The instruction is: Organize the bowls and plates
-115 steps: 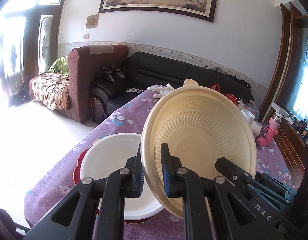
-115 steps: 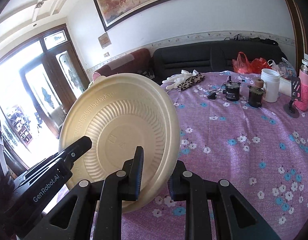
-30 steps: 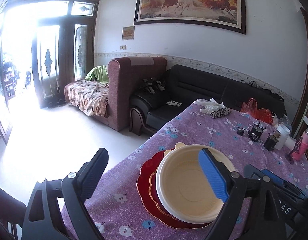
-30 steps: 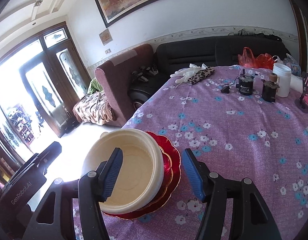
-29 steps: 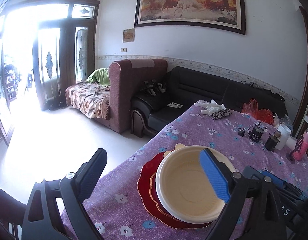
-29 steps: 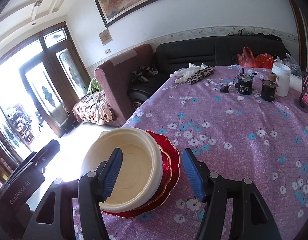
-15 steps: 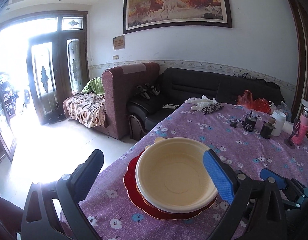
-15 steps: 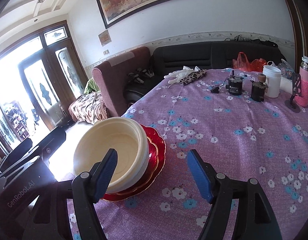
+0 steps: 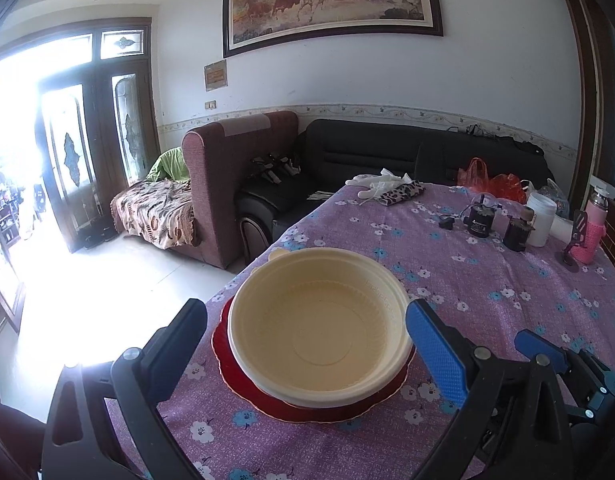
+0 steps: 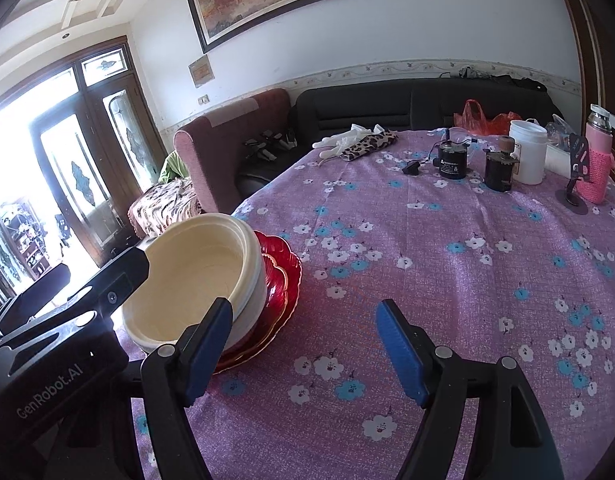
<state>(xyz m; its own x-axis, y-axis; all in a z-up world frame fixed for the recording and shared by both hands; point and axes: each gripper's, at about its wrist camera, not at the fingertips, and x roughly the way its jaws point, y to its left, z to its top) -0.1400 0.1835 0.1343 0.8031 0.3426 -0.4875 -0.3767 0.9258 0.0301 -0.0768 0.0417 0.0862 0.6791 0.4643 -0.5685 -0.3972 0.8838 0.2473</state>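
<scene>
Both tongs spread empty, left tongs [image 9: 307, 344] framing cream bowl [image 9: 319, 328], right tongs [image 10: 303, 344] beside it

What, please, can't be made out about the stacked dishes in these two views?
- How many bowls are nested: the cream bowl shows layered rims in the right wrist view, count unclear.
- How many red plates lie beneath: the bowl covers them in both views.
- The embossed rim lettering: too small.
</scene>
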